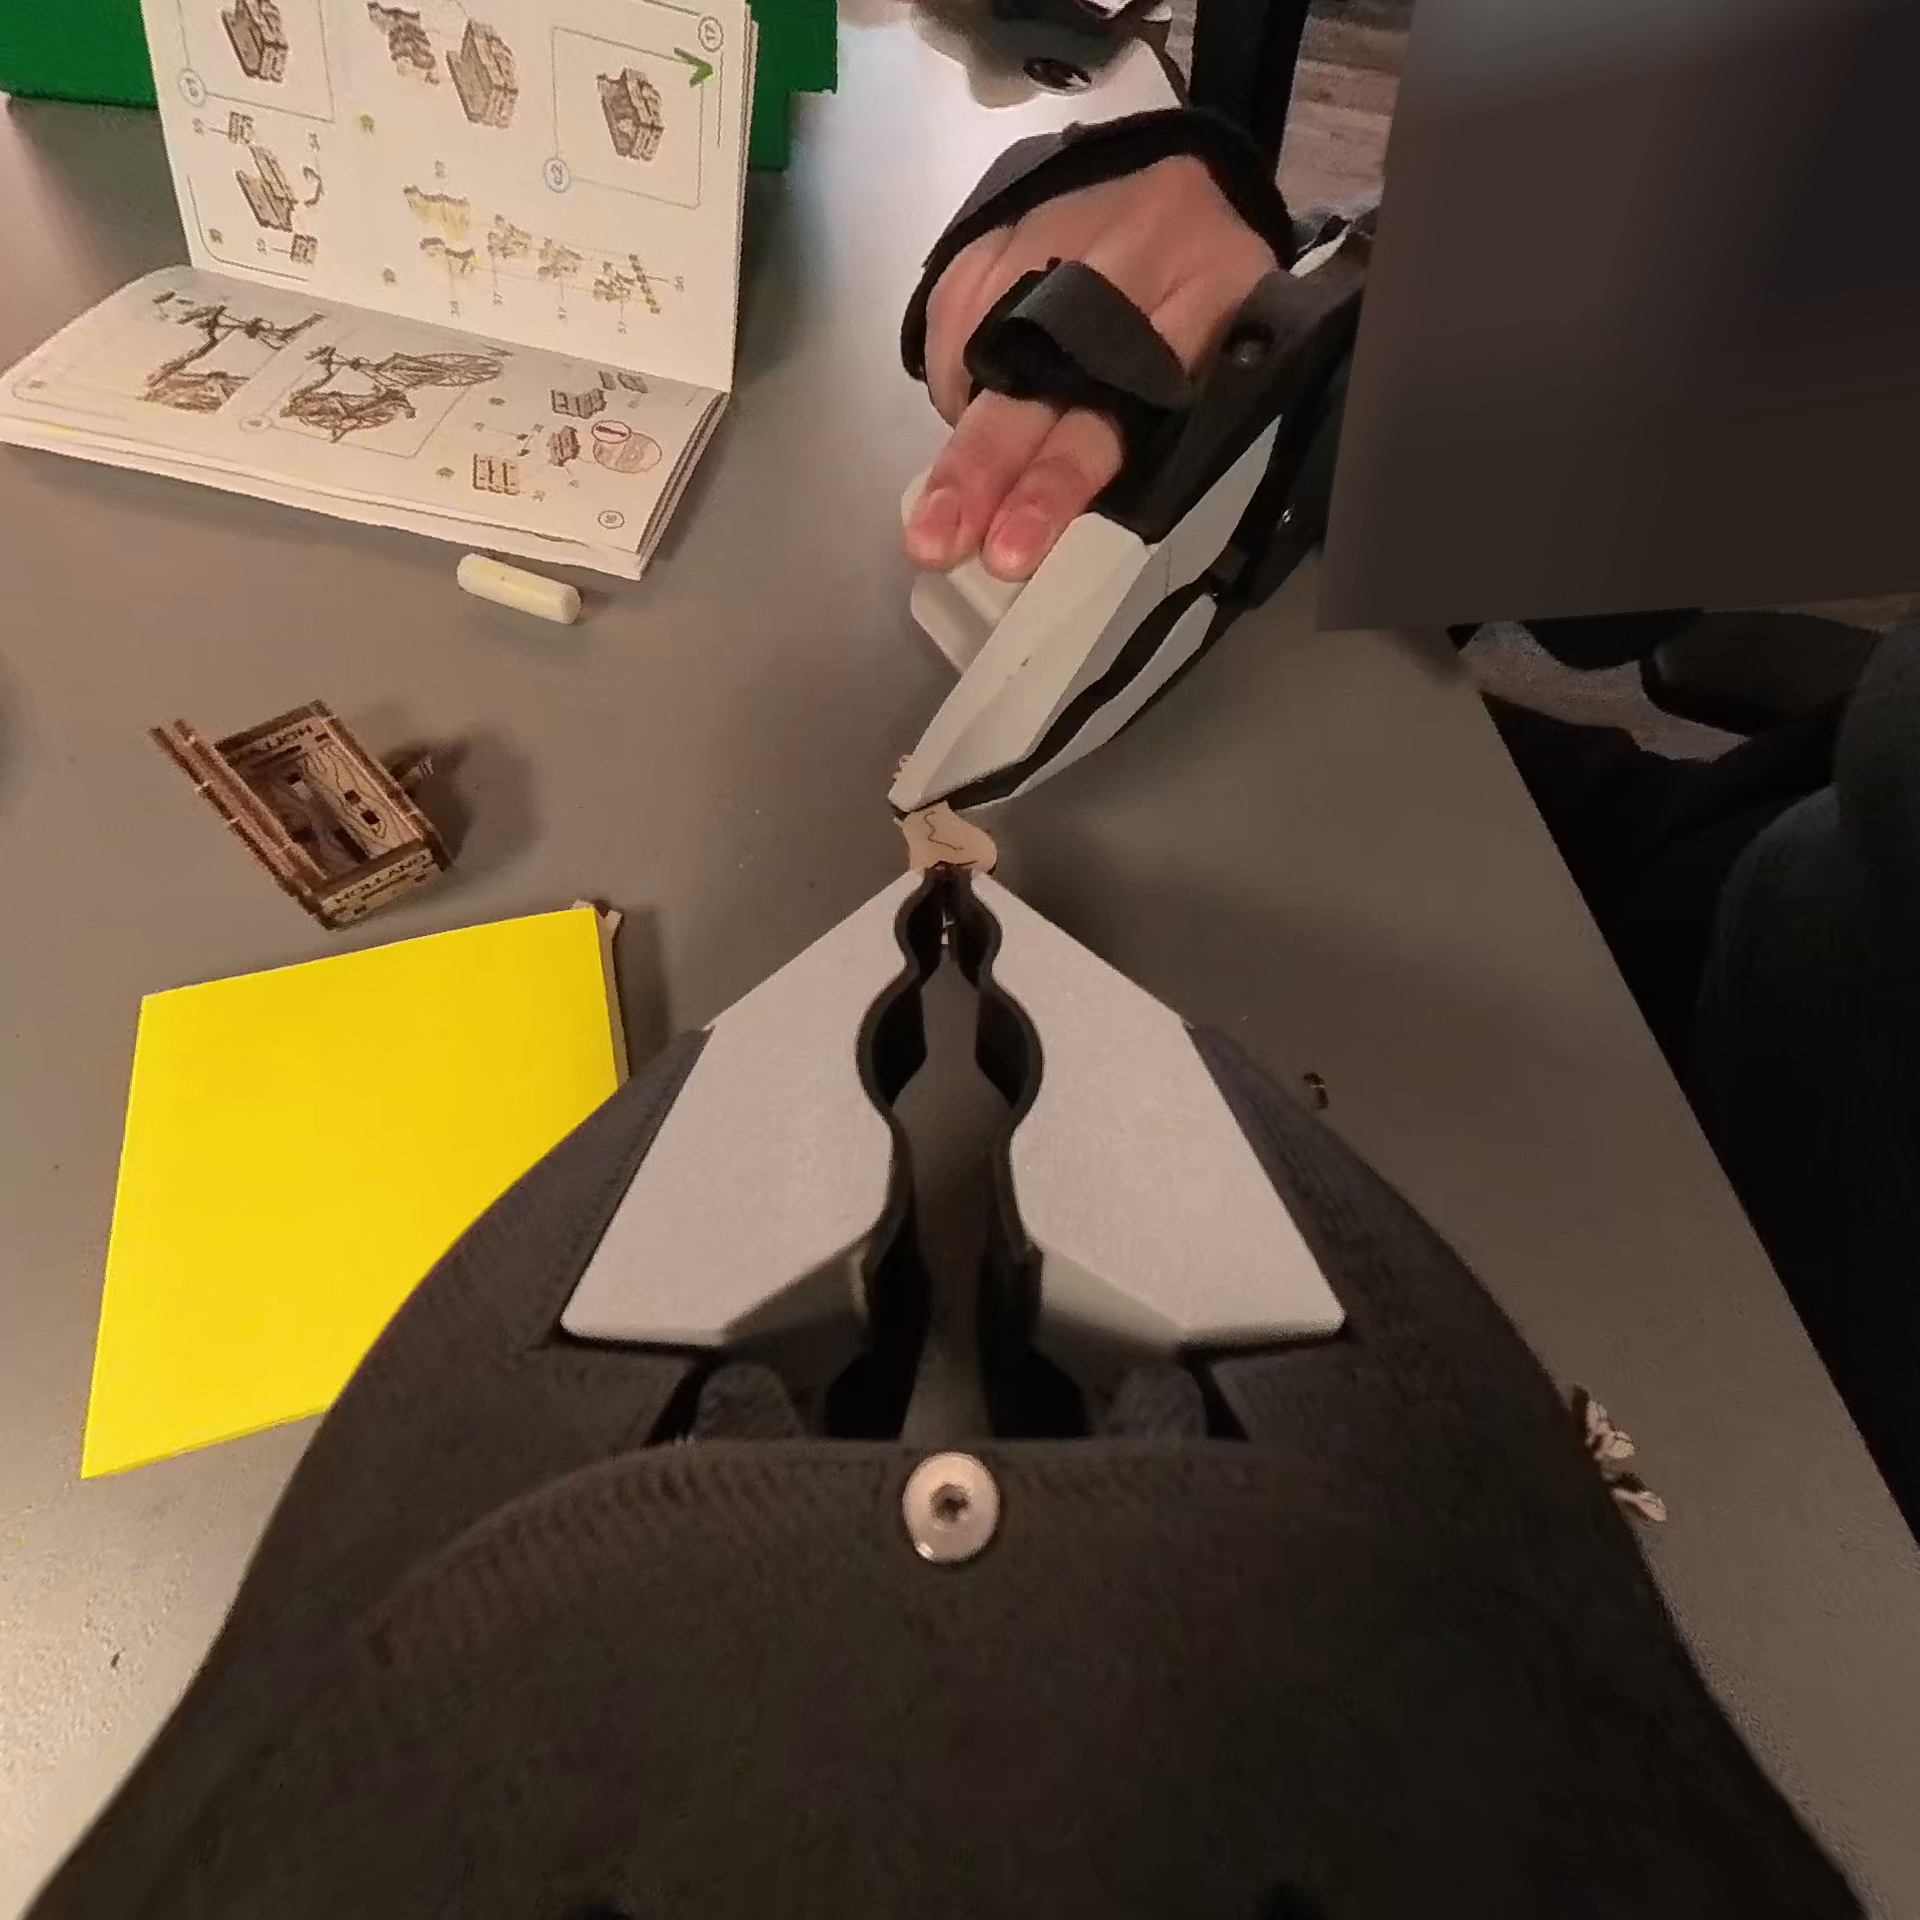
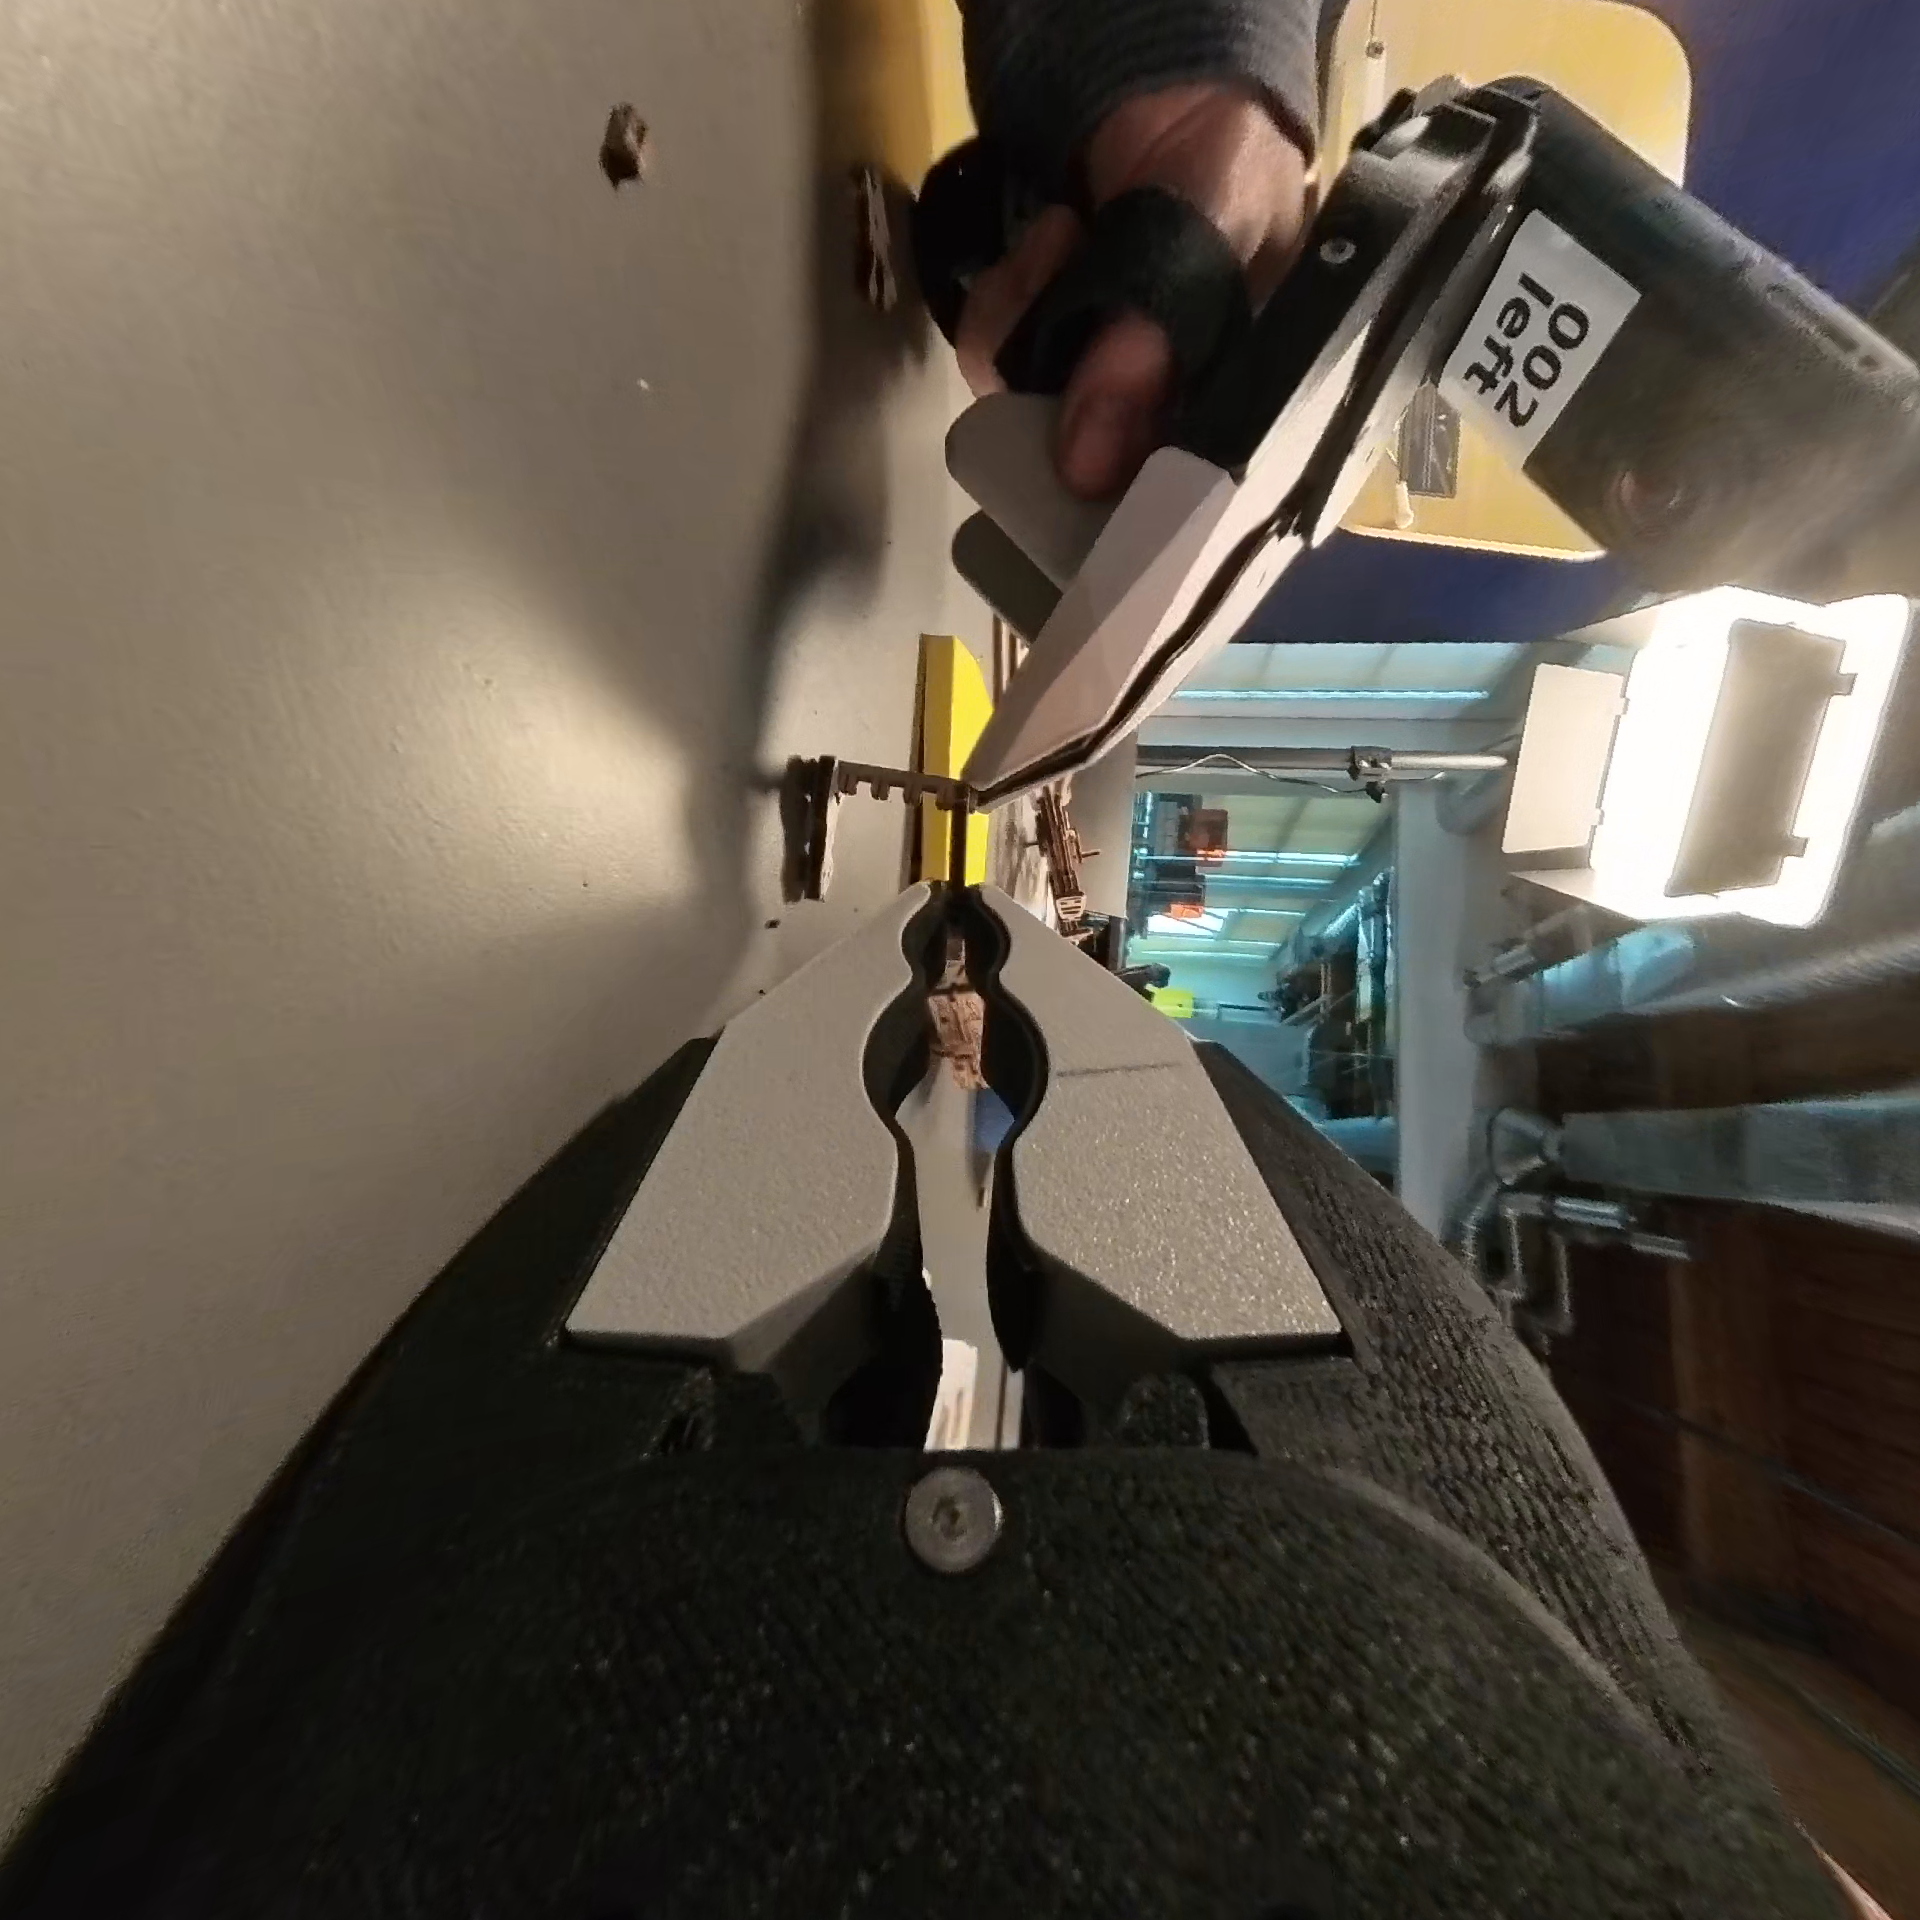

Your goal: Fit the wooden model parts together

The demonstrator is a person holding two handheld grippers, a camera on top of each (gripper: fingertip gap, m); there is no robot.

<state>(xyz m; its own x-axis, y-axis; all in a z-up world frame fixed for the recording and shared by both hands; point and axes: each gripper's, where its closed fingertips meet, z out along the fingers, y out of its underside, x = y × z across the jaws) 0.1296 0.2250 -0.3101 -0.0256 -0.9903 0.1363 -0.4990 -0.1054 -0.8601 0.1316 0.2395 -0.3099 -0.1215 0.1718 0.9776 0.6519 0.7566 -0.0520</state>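
Observation:
My left gripper (image 1: 945, 883) is shut on a small flat pale wooden part (image 1: 951, 842) just above the grey table. My right gripper (image 1: 920, 798) comes in from the upper right, its tips closed and pressed against the far edge of that part. In the right wrist view my right gripper (image 2: 951, 888) is shut on a thin wooden part (image 2: 954, 847) seen edge-on. There the left gripper (image 2: 977, 795) holds a toothed wooden strip (image 2: 894, 795) that reaches to a small wooden block (image 2: 810, 831) by the table. The two held parts meet between the tips.
A wooden box-like sub-assembly (image 1: 322, 810) lies on the table at the left. A yellow pad (image 1: 353, 1174) lies in front of it. An open instruction booklet (image 1: 416, 312) and a small white stick (image 1: 517, 588) are farther back. The table edge (image 1: 1558, 935) runs close on the right. Less than 4 cm separates the two grippers' tips. My right tips are roughly 12 centimetres from the small white stick (image 1: 517, 588).

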